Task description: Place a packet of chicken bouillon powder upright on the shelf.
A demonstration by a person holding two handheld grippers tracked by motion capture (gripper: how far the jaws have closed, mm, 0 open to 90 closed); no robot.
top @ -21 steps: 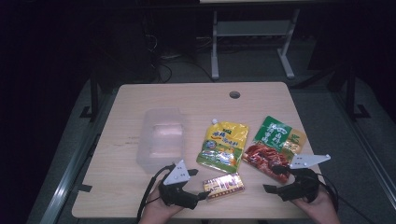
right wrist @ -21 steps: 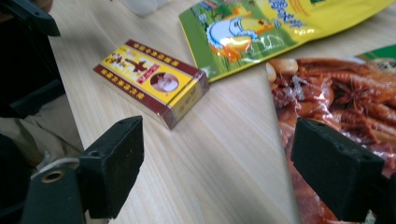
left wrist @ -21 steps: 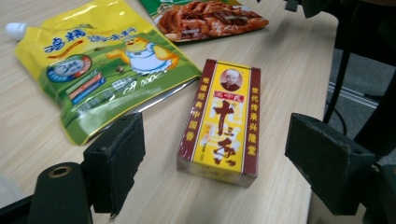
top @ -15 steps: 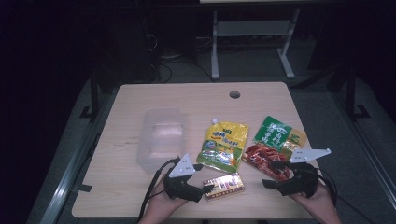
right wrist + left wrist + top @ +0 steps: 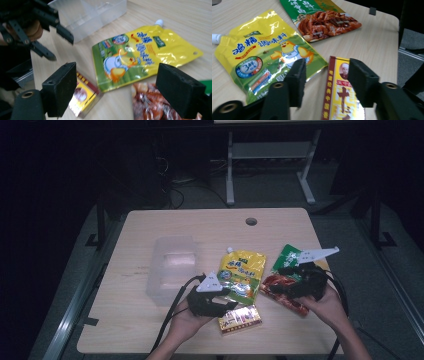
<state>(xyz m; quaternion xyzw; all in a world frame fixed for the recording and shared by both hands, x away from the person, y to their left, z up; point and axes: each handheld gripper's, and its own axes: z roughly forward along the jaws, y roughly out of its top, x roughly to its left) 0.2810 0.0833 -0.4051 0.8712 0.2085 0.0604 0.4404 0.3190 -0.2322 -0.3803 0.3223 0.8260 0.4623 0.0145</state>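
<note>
Two tongs have advanced: your left tongs (image 5: pixel 325 82), half-wide, now straddle the red-and-yellow box (image 5: pixel 340 95) ungripped, while your right tongs (image 5: pixel 117 93) hover wide over the red snack pack (image 5: pixel 147 105).

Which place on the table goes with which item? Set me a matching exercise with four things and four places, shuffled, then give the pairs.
Things:
1. yellow spouted pouch
2. clear plastic container
3. green and red food packet
4. small red and yellow box

Places in the high view:
A. nearest the person's edge, beside the left tongs
B. farthest left, on the bare wood
C. in the middle, between the container and the packet
D. at the right, under the right tongs

Pairs: 1-C, 2-B, 3-D, 4-A
</note>
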